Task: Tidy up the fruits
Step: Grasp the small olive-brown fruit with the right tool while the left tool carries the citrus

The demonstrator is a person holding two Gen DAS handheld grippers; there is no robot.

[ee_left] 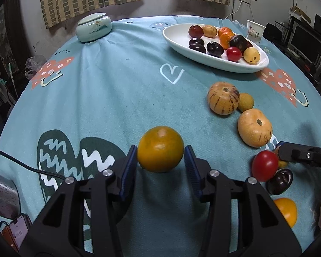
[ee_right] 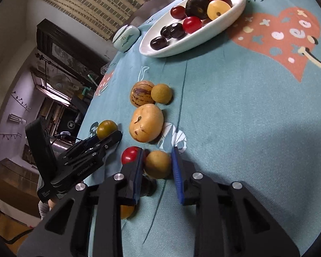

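The white paper cup (ee_left: 255, 30), standing just behind the far end of the white oval dish (ee_left: 203, 57), carries red Chinese characters, the top one reading "中". On the teal tablecloth (ee_left: 117, 90), left of the dish and towards the pale lidded jar (ee_left: 94, 27), small dark lettering reads roughly "Worry". Seen from the right wrist, the black left gripper (ee_right: 108, 138) shows white print, "GenRobot.AI", on its body; smaller lettering near its base is too small to read.
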